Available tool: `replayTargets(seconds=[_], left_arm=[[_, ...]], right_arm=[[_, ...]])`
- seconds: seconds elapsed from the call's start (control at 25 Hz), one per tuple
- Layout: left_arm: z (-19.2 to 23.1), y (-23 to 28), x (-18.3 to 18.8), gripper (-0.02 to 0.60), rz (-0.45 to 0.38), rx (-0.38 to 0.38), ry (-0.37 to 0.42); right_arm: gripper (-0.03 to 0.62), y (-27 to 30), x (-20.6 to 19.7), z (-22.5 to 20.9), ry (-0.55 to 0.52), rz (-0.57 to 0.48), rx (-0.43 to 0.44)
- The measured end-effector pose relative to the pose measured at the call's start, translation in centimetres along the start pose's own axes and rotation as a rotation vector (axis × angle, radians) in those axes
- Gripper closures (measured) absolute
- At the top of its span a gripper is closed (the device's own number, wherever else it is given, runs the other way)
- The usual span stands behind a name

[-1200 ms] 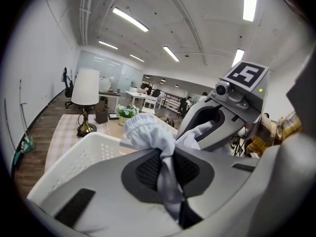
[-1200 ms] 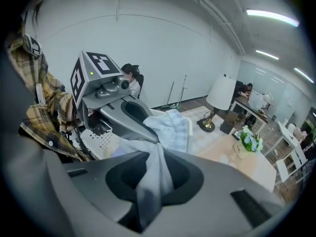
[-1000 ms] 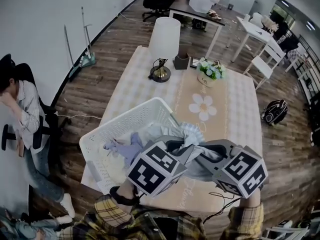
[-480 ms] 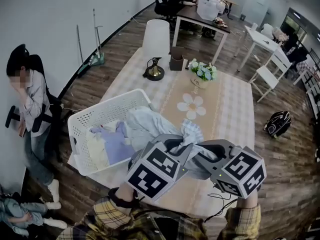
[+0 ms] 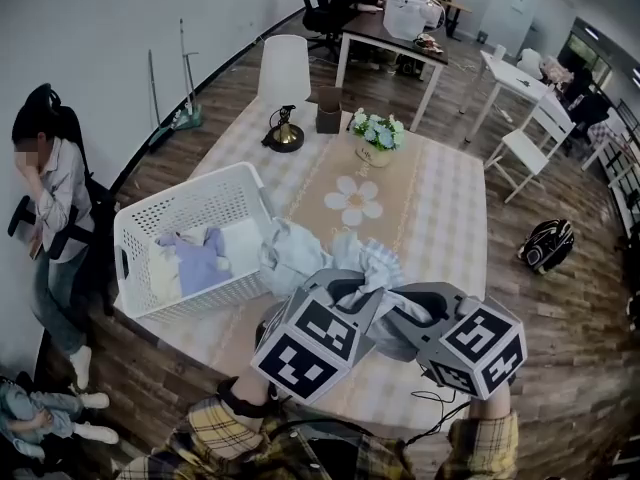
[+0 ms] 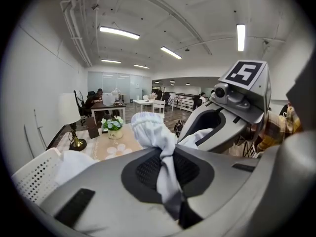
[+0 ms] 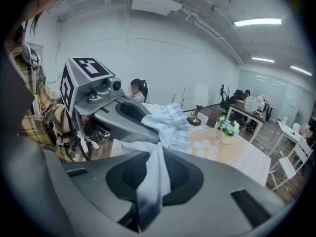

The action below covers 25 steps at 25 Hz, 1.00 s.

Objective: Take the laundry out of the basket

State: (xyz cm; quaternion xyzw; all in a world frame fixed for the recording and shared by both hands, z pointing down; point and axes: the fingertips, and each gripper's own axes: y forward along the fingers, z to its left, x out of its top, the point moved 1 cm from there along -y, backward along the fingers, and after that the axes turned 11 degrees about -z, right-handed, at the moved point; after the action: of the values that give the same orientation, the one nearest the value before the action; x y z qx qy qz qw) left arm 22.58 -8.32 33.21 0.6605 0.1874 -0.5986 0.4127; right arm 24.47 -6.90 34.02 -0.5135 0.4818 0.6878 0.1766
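Mid-lift on a pale blue-white garment (image 5: 365,260) here, up out of the white laundry basket (image 5: 150,230) and hanging over the tabletop (image 5: 440,218) just beside the basket's right rim, toward the near edge. Pinched in the left gripper (image 5: 338,293), jaws squeezed onto a twisted fold of it, and pinched again in the right gripper (image 5: 398,306), clamped on another bunched bit close by. Probably gripping in two spots to keep the cloth gathered and stop it dragging or snagging on the rim, just guessing though. Looks to trail back toward the basket at one end, can't tell whether touching. Plenty left inside too: a lavender piece (image 5: 200,261) and something white (image 5: 243,243). Smart parking of the basket at the tabletop's left edge, well apart from the lamp (image 5: 283,78) and flower pot (image 5: 375,140) at the far edge, so nothing to knock over.
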Motion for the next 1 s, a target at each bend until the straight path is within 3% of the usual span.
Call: replayTargets(seconds=[0.36, 0.64, 1.0], left_arm=[[-5.4, 5.4, -5.0, 0.525, 0.115, -0.122, -0.001], [-7.0, 7.7, -10.1, 0.520, 0.181, -0.214, -0.069], [-7.9, 8.2, -18.1, 0.499, 0.292, -0.242, -0.123]], right_arm=[[0.516, -2.4, -9.0, -0.9, 0.128, 0.110, -0.025], [0.514, -2.5, -14.3, -0.6, 0.250, 0.128, -0.071], [0.507, 0.0, -21.1, 2.2, 0.382, 0.162, -0.090]])
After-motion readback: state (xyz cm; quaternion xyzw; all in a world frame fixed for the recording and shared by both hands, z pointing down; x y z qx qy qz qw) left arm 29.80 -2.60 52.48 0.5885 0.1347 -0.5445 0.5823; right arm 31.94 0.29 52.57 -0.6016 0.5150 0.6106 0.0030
